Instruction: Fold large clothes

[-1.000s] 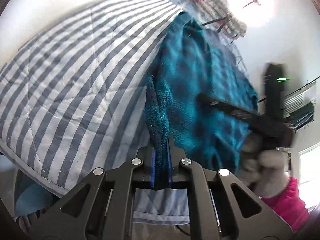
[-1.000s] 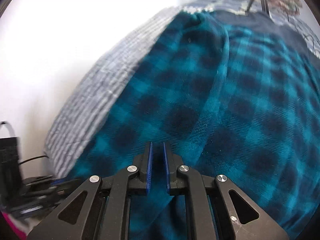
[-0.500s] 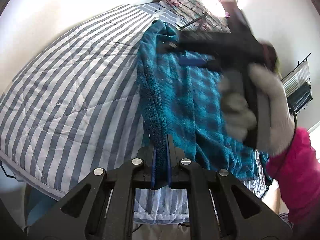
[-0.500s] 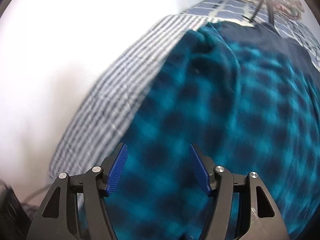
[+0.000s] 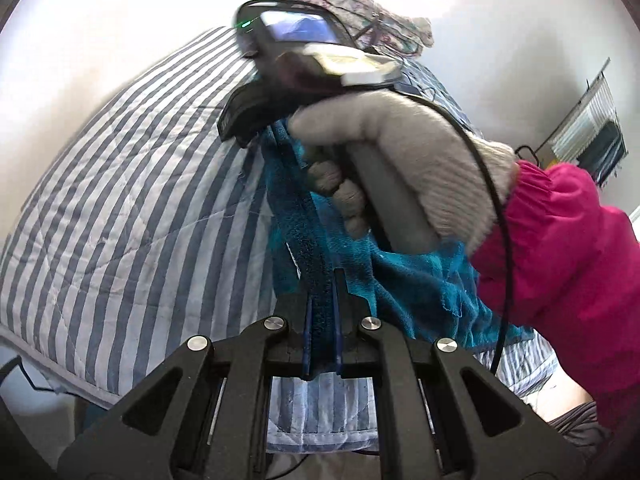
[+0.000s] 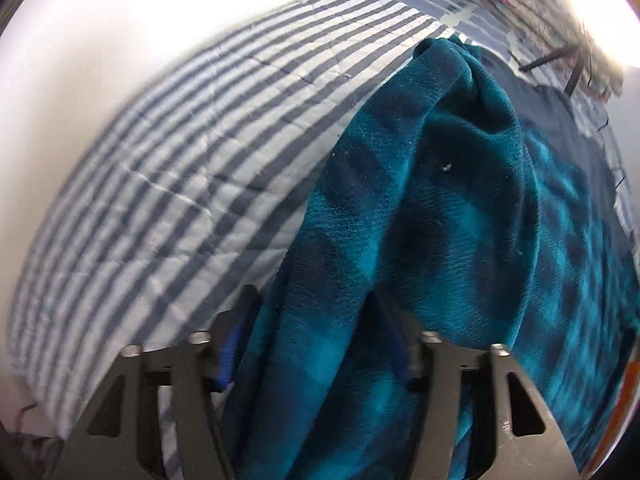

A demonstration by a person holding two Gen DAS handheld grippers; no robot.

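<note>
Teal plaid fleece garment (image 6: 460, 240) spread over the blue-and-white striped quilt (image 6: 192, 168) of a bed, heaped into a ridge whose peak reaches toward 12 o'clock in the right wrist view. Near edge of it lifted off the quilt and pinched between the closed jaws of the left gripper (image 5: 321, 304), a taut band of fleece (image 5: 296, 208) running up from the pads toward 12 o'clock. Right gripper (image 6: 316, 320) set astride a fold of the same fleece, jaws just closing in with the fabric between them (blurred; whether the pads already press cannot be told). Filling the left wrist view from 1 to 3 o'clock, blocking most of the garment: a grey knit-gloved right hand (image 5: 400, 160) on the right gripper's handle, pink sleeve (image 5: 560, 248) behind it, black cable (image 5: 496, 220) trailing down past the cuff. Beyond the fleece at 1 o'clock, a floral patterned bundle (image 5: 360, 8) by the white wall (image 5: 100, 32). Wire rack (image 5: 596, 120) at 3 o'clock.
</note>
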